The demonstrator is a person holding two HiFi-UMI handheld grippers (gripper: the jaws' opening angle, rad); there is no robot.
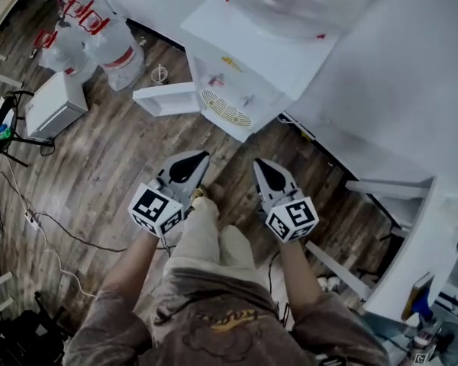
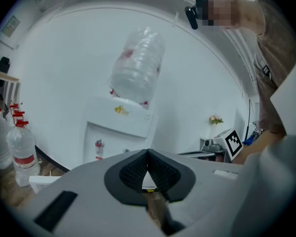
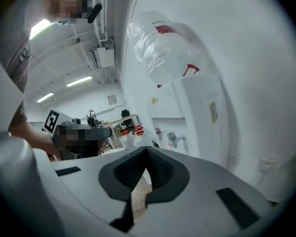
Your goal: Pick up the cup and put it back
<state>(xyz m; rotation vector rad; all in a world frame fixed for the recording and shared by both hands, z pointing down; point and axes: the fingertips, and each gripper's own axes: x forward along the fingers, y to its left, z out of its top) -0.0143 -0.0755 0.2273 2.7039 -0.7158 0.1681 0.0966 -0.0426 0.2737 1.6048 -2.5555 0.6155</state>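
- Spare water bottles [image 1: 99,40] are standing at the far left on the wooden floor [image 1: 114,158]. A small white box [image 1: 53,105] is sitting just beside them, and cables [image 1: 49,231] are trailing over the boards below it.
- Bare floor is lying between that clutter and the person's legs [image 1: 214,242], leaving free room on the left side.
- The left gripper [image 1: 197,158] is pointing toward the water dispenser [image 1: 244,75]. Its fingers [image 2: 133,171] are meeting at the tips and gripping nothing.
- A white ledge [image 1: 164,97] is jutting out from the dispenser's left side, apart from the left gripper.
- The dispenser is standing against the white wall [image 1: 412,75] and carrying a large clear bottle [image 1: 298,2] upside down on top.
- The right gripper [image 1: 261,166] is hovering level with the left one, with the person's legs between them. Its fingers [image 3: 160,169] are also closed tip to tip with nothing between them.
- A white furniture frame [image 1: 412,227] is crowding the far right, narrowing the floor there.
- The cup is not showing clearly enough in any view to place or describe.
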